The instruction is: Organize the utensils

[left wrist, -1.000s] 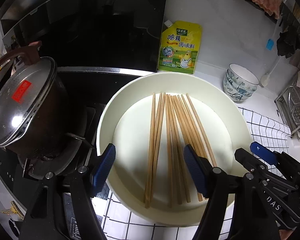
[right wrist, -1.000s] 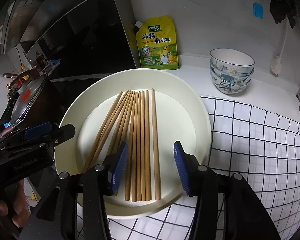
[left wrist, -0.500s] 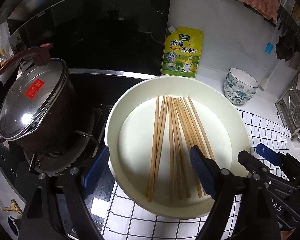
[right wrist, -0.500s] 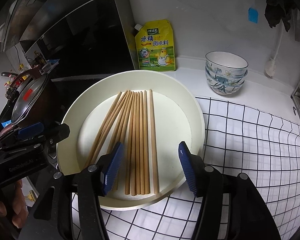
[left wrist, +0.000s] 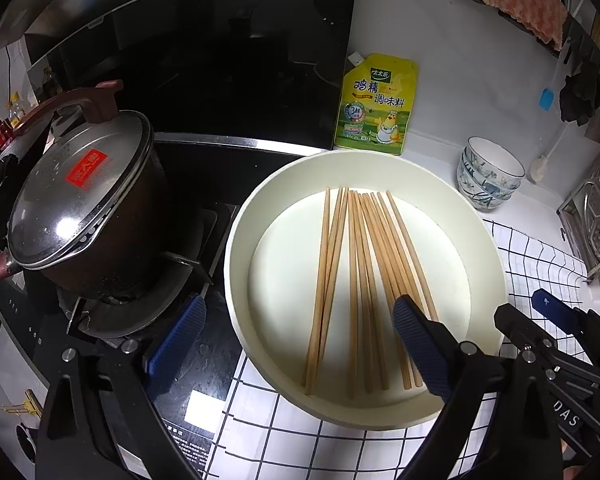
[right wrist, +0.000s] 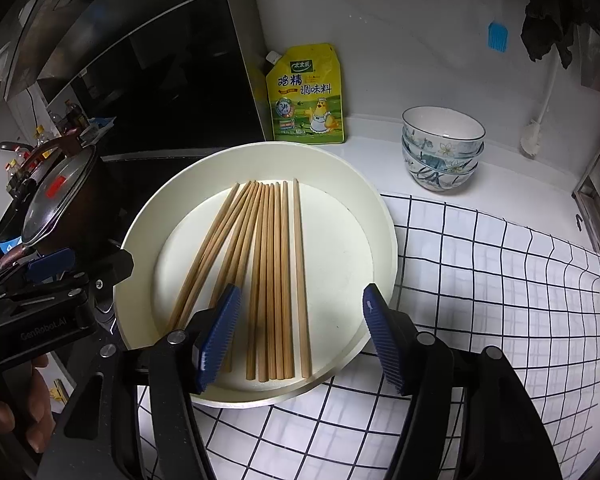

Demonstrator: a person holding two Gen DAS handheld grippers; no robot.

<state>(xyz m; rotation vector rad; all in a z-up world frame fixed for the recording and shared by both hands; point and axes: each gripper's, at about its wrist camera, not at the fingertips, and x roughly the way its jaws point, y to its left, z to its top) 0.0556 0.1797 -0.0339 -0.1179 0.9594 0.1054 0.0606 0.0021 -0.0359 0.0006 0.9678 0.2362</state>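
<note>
Several wooden chopsticks lie side by side in a round cream tray on the counter; they also show in the right wrist view, in the tray. My left gripper is open and empty, above the tray's near left rim. My right gripper is open and empty, above the near ends of the chopsticks. The right gripper's body shows at the tray's right side in the left wrist view. The left gripper's body shows at the tray's left in the right wrist view.
A lidded dark pot stands on the stove at the left. A yellow seasoning pouch leans on the back wall. Stacked patterned bowls stand at the back right. A checked white cloth covers the counter. A metal rack is far right.
Both grippers have pulled back and up from the tray, so the tray and chopsticks look smaller and farther. The left gripper has also shifted left. Both stay open.
</note>
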